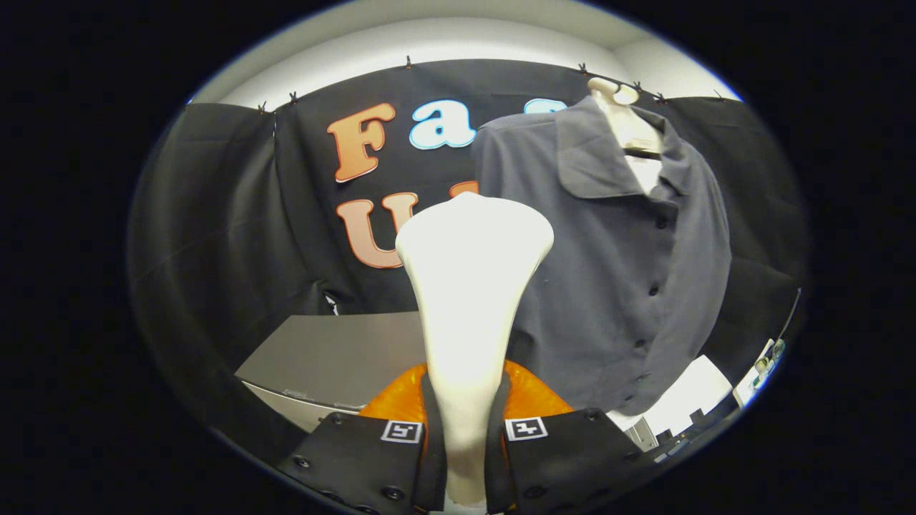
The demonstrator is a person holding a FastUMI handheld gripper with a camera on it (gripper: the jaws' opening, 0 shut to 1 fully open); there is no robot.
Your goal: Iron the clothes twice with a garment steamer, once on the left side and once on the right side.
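While the gripper is clamped on the neck of the white garment steamer, its head stands short of the grey shirt hanging at two o'clock beyond. Judging by that gap, both passes are probably not yet begun.

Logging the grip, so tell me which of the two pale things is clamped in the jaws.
The steamer, its handle squeezed between the gripper's jaws and its wide head standing just ahead. The other pale thing, the hanger, holds the grey shirt beyond.
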